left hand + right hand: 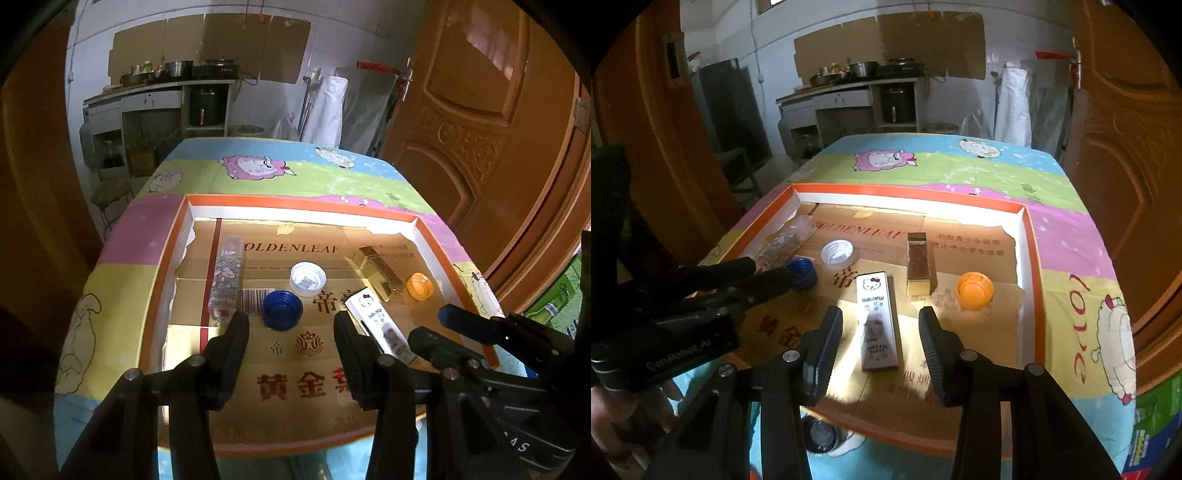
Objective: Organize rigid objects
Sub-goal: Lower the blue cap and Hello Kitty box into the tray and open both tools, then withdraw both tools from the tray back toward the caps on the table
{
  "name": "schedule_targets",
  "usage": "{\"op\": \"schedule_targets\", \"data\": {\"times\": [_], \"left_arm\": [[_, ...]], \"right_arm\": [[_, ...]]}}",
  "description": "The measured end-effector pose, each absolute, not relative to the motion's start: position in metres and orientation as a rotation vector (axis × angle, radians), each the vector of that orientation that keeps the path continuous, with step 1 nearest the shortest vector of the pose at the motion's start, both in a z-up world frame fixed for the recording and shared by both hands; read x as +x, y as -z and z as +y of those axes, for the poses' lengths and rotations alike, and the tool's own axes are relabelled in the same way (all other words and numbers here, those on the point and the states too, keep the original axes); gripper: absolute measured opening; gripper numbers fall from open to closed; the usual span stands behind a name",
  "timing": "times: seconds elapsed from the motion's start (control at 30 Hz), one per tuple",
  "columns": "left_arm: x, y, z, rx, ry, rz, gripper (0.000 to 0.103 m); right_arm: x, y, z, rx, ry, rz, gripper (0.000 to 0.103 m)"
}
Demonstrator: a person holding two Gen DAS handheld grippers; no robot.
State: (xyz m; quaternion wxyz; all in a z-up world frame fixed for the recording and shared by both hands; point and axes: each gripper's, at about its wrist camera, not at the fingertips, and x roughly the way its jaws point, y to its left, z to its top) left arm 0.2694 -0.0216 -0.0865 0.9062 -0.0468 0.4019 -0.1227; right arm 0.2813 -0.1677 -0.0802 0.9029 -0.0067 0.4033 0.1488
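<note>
Right gripper point(881, 347): jaws spread wide, empty, straddling the near end of the white Hello Kitty box point(877, 321) without touching it. Box is slim, rectangular, lying flat with the cat face at its far end; long axis runs near-to-far inside the orange-rimmed tray point(1030, 236). Left gripper point(291, 347): jaws also apart, holding nothing, hovering over the tray's near half just short of the blue cap point(282, 309). Beyond the Kitty box: gold box point(919, 264), lying flat, long axis also near-to-far. Orange cap point(974, 290) sits right of the gold box; white cap point(837, 253) left of it; clear floral box point(226, 282) near the tray's left wall.
</note>
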Motion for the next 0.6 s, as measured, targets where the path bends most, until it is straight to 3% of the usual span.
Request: {"op": "schedule_targets", "data": {"times": [0.6], "left_arm": [[0.209,0.057,-0.007,-0.093,0.246,0.769,0.048]], "right_arm": [[0.213,0.054,-0.165,-0.016,-0.312,0.788,0.044]]}}
